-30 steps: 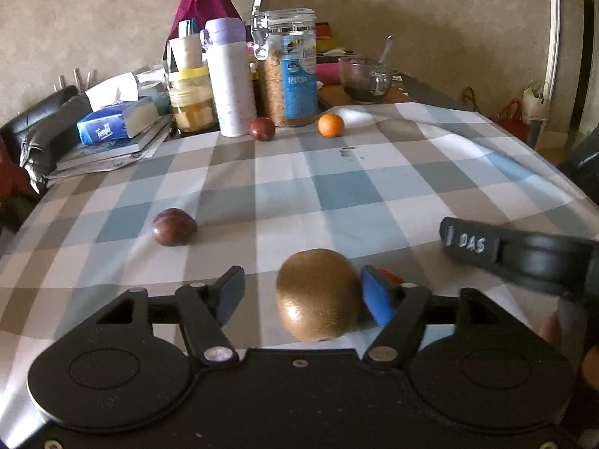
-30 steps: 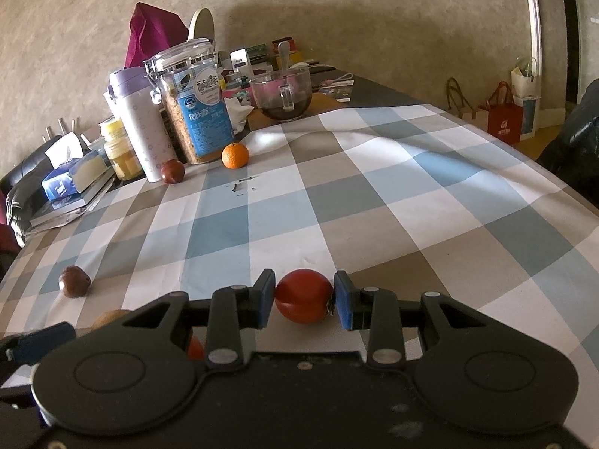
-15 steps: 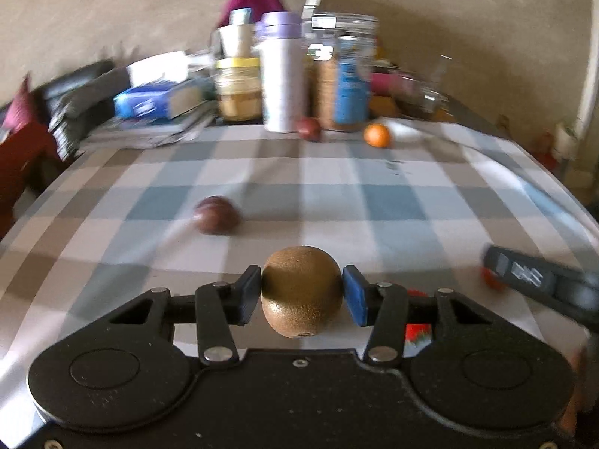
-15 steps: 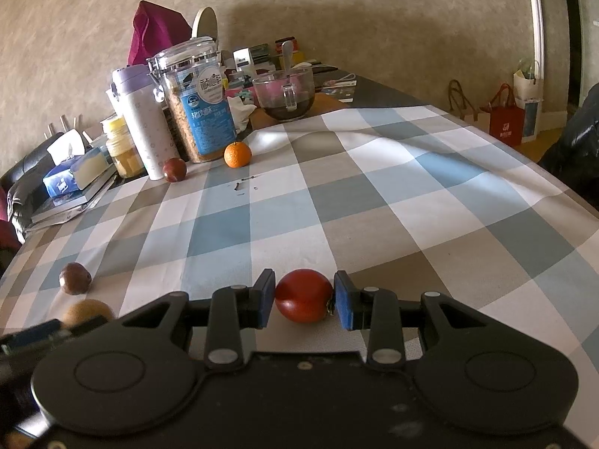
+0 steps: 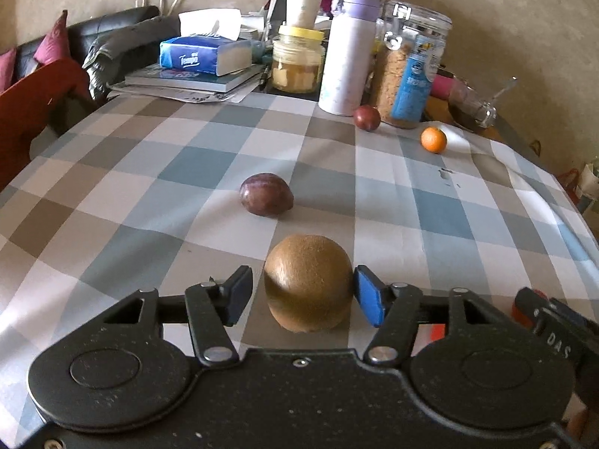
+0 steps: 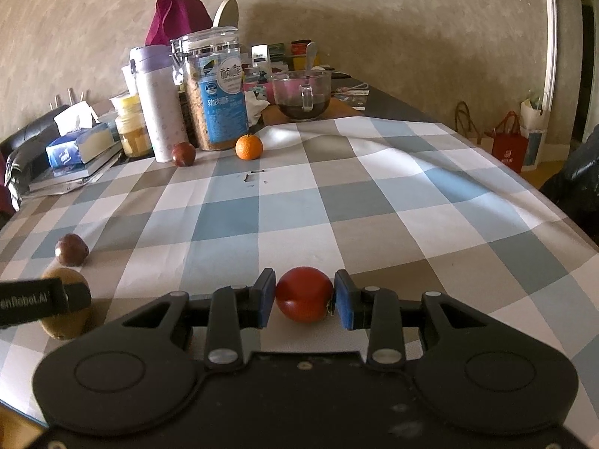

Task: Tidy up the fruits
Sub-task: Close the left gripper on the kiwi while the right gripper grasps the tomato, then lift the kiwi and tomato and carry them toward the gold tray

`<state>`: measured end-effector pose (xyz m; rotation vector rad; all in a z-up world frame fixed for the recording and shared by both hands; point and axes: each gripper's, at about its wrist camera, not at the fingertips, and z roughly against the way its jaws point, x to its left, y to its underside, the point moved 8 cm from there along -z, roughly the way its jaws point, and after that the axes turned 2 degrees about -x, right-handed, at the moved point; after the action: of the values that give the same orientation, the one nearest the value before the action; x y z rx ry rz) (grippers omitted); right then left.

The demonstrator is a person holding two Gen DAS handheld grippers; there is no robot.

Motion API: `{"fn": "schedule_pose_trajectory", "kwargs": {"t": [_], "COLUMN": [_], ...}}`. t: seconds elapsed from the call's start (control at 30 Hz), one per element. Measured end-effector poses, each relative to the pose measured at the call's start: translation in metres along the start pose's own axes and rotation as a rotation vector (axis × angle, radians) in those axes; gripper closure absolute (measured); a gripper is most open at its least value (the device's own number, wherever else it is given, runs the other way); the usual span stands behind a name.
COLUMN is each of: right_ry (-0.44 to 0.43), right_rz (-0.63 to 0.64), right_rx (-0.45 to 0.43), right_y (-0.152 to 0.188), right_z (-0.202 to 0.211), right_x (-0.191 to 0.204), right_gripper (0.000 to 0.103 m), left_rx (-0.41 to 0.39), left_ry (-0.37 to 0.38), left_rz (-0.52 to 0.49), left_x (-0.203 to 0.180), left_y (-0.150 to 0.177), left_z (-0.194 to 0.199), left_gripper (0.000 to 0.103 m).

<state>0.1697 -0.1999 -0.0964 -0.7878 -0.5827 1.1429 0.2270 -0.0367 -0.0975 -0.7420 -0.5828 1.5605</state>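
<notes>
A brown kiwi [image 5: 309,282] rests on the checked tablecloth [image 5: 194,164] between the fingers of my left gripper [image 5: 303,293]. The right pad touches it and the left pad stands a small gap away, so this gripper is open. A dark purple fruit [image 5: 266,194] lies just beyond the kiwi. My right gripper [image 6: 304,295] is shut on a red tomato [image 6: 304,293], both pads pressed against it. In the right wrist view the kiwi [image 6: 67,310] and the purple fruit [image 6: 71,249] sit at the far left, behind a left gripper finger [image 6: 37,301].
A mandarin [image 6: 249,146] and a dark red fruit [image 6: 183,153] lie at the back by a cereal jar [image 6: 217,89], a lilac flask [image 6: 159,101], a yellow-lidded jar [image 5: 297,60], tissues on books [image 5: 204,56] and a glass bowl [image 6: 301,93]. The table drops off at right.
The left gripper closed on the kiwi, carried it left toward the purple fruit, and its left pad has now come off it. The right gripper still holds the tomato in place.
</notes>
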Motion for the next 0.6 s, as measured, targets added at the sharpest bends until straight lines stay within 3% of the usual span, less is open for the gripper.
{"fn": "schedule_pose_trajectory", "kwargs": {"t": [0.2,0.6], "right_ry": [-0.007,-0.001], "right_rz": [0.027,0.018], "right_rx": [0.039,0.038], "right_y": [0.0046,0.0048], "right_z": [-0.0038,-0.0044], "right_x": [0.0043,0.0037], "right_gripper": [0.069,0.068], "left_rx": [0.024,0.035], "left_ry": [-0.017,-0.014], "left_rz": [-0.013,-0.002], "left_x": [-0.0004,0.0014], "left_y": [0.0037,0.0045], "left_z": [-0.0057,-0.0098], "left_gripper": [0.038,0.036]}}
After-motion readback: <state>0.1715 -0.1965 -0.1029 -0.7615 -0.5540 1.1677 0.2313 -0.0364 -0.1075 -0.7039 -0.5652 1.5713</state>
